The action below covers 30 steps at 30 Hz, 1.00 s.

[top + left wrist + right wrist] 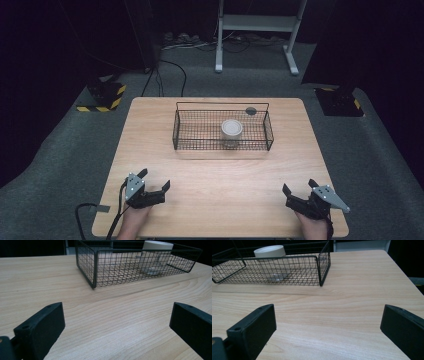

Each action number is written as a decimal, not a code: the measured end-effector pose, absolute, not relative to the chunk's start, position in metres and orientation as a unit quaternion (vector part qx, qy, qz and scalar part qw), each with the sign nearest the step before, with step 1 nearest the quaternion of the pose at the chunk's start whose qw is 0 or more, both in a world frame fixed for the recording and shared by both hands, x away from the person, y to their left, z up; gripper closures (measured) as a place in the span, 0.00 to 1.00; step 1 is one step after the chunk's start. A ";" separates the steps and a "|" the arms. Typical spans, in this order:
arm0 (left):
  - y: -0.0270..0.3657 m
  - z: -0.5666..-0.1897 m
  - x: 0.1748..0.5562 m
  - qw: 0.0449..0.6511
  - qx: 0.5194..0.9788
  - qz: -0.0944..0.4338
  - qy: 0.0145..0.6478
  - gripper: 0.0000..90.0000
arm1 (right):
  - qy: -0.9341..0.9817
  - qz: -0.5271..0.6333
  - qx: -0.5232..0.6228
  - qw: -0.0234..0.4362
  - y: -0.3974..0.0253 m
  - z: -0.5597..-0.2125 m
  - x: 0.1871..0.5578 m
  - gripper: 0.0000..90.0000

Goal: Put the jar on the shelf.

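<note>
We hold the left hand-held gripper (156,185) low over the near left part of the wooden surface (220,175), its jaws spread wide apart with nothing between them. The right hand-held gripper (299,190) sits over the near right part, its jaws likewise wide apart and empty. Both are well apart from each other and from the black wire basket (223,145), which stands ahead of them on the far half of the surface, between their two lines of sight. Inside the basket, a clear jar with a white lid (232,129) stands upright, somewhat toward the right hand-held gripper's side. From the left gripper view the jar (155,258) lies ahead and to the right, behind the mesh; from the right gripper view the jar (271,260) lies ahead and to the left.
</note>
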State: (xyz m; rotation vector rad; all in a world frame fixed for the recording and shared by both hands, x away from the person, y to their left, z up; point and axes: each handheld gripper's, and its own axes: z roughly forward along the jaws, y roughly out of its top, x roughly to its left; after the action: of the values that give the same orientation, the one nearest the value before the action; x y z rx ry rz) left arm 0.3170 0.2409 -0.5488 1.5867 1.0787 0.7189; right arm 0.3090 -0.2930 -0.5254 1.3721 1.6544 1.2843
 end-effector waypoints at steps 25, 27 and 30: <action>0.241 -0.549 0.317 0.520 0.662 0.299 0.450 0.00 | 0.656 0.411 0.555 0.303 -0.294 -0.544 0.314 0.00; 0.241 -0.549 0.317 0.520 0.662 0.299 0.450 0.00 | 0.656 0.411 0.557 0.301 -0.294 -0.544 0.314 0.00; 0.241 -0.549 0.317 0.520 0.662 0.299 0.449 0.00 | 0.658 0.404 0.563 0.294 -0.294 -0.545 0.315 0.00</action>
State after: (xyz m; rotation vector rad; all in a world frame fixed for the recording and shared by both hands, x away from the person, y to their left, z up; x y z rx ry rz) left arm 0.3168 0.2412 -0.5488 1.5862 1.0774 0.7166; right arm 0.3151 -0.2942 -0.5448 1.5001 1.7509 1.0763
